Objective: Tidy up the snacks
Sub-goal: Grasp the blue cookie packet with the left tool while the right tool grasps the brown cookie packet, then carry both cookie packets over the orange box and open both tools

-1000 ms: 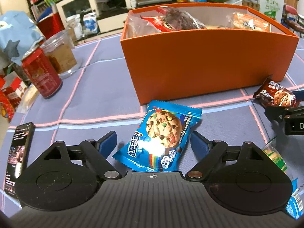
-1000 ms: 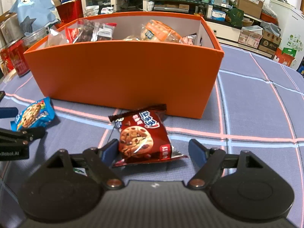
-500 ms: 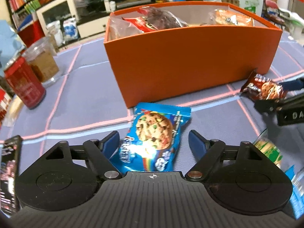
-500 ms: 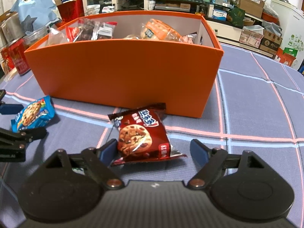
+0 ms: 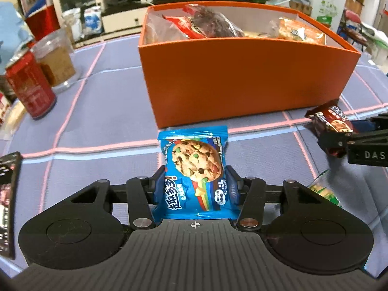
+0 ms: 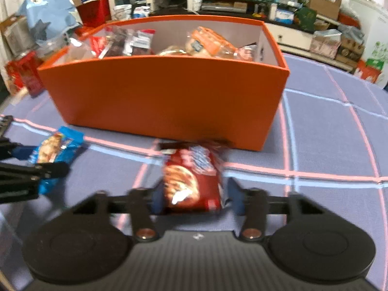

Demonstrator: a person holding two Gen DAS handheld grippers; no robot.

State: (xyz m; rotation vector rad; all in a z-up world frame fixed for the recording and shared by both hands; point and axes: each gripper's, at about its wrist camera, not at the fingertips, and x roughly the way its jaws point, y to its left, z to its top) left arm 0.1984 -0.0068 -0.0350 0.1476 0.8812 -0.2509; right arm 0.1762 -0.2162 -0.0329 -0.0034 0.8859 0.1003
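Observation:
My left gripper [image 5: 195, 184] is closing, and its blue pads press both sides of a blue cookie packet [image 5: 194, 169] that stands up between them. My right gripper [image 6: 194, 195] is closing too, its pads against a dark red cookie packet [image 6: 191, 181], blurred in the right wrist view. Just beyond both stands the orange box [image 5: 245, 77], holding several wrapped snacks. The red packet [image 5: 329, 122] and the right gripper's fingers [image 5: 344, 140] show at the right of the left wrist view. The blue packet [image 6: 54, 145] shows at the left of the right wrist view.
A red can [image 5: 30, 84] and a clear plastic jar [image 5: 57, 60] stand left of the box on the purple checked tablecloth [image 5: 101, 111]. A phone [image 5: 7, 194] lies at the left edge. A green-printed packet [image 5: 325, 189] lies near the right gripper. Cluttered shelves fill the background.
Both grippers' jaws have closed in from wide apart onto their packets. The blue packet, lying tilted on the cloth before, now stands straight between the left pads; the red packet is squeezed narrower.

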